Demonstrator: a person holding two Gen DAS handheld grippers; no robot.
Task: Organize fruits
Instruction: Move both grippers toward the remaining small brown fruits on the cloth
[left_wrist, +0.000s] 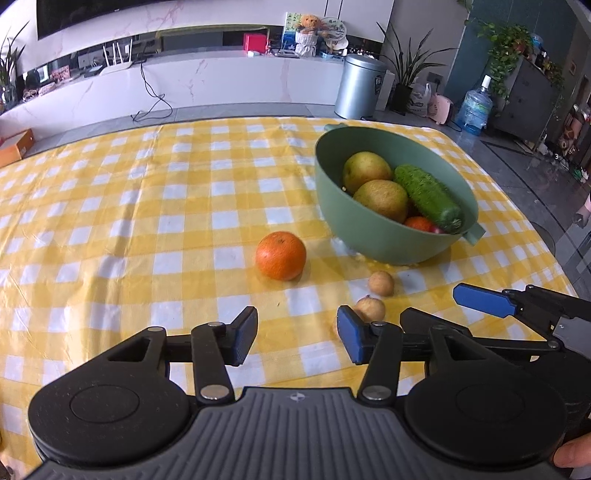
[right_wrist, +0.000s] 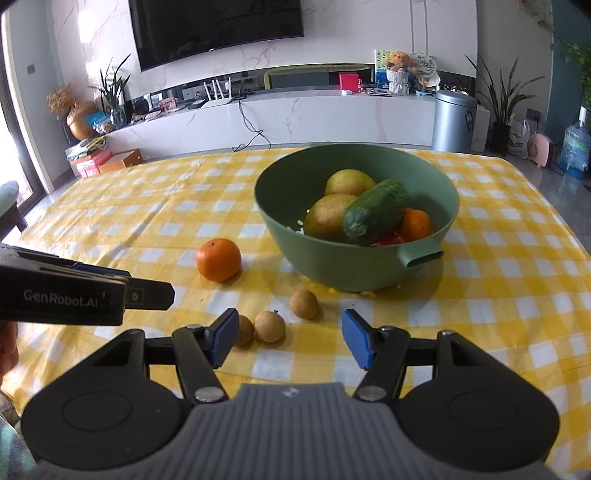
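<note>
A loose orange (left_wrist: 281, 255) (right_wrist: 218, 259) lies on the yellow checked cloth, left of the green bowl (left_wrist: 369, 240) (right_wrist: 332, 269). The bowl holds two pears (right_wrist: 328, 216), a cucumber (right_wrist: 373, 212) and another orange (right_wrist: 417, 225). Three small brown longans (right_wrist: 269, 325) (right_wrist: 303, 303) (right_wrist: 243, 329) lie in front of the bowl. My left gripper (left_wrist: 297, 336) hovers open and empty, short of the loose orange. My right gripper (right_wrist: 290, 338) is open just behind the longans; one is half hidden by its left finger and none is pressed. In the left wrist view two longans (left_wrist: 381, 283) show.
The table's far edge (right_wrist: 332, 147) runs behind the bowl, and the right edge (left_wrist: 535, 221) drops to a grey floor. Beyond stand a metal bin (left_wrist: 360, 86), a water bottle (left_wrist: 474, 110), potted plants and a long white cabinet (left_wrist: 221, 81). The bowl's handle (right_wrist: 421, 256) points toward me.
</note>
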